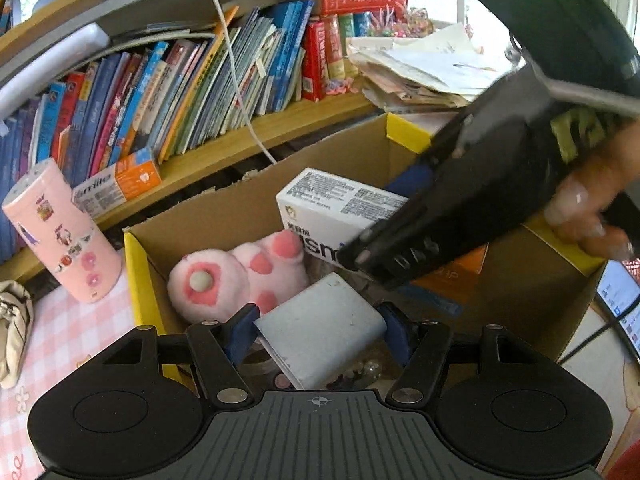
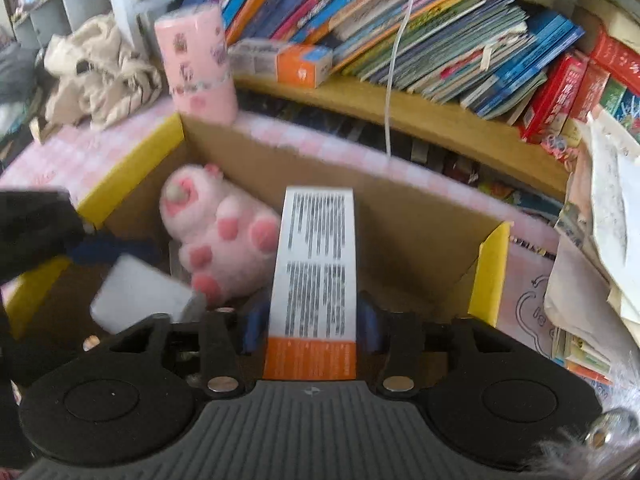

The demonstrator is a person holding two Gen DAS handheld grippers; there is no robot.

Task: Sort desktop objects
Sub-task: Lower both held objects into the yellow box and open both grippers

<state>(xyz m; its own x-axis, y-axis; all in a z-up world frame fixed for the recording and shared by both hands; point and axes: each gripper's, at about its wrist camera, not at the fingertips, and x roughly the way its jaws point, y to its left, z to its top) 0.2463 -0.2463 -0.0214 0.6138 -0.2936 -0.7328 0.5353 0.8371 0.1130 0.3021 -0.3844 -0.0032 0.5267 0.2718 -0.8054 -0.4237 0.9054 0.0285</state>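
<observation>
Sorting into the cardboard box: both grippers over it, each with an item

Cardboard box (image 1: 256, 208) sits on the pink checked desk cover, just in front of the bookshelf, and it looks to be the collecting bin: a pink plush paw (image 1: 240, 276) and a white printed carton (image 1: 336, 204) already lie inside. Both tools hang over its opening, tilted steeply downward, which suits dropping things in rather than placing them.

The left gripper (image 1: 320, 326) has a pale grey flat pack (image 1: 320, 332) between its blue pads, the jaws about halfway apart and close against the pack's sides; whether they press it I cannot tell.

The right gripper (image 2: 310, 324) has a long white-and-orange box (image 2: 312, 280) standing lengthwise between its fingers, its far end pointing into the bin. The pads sit beside it; I judge the grip loose. From the left camera, a hand (image 1: 592, 208) wraps the right tool's handle, angled down across the box.
</observation>
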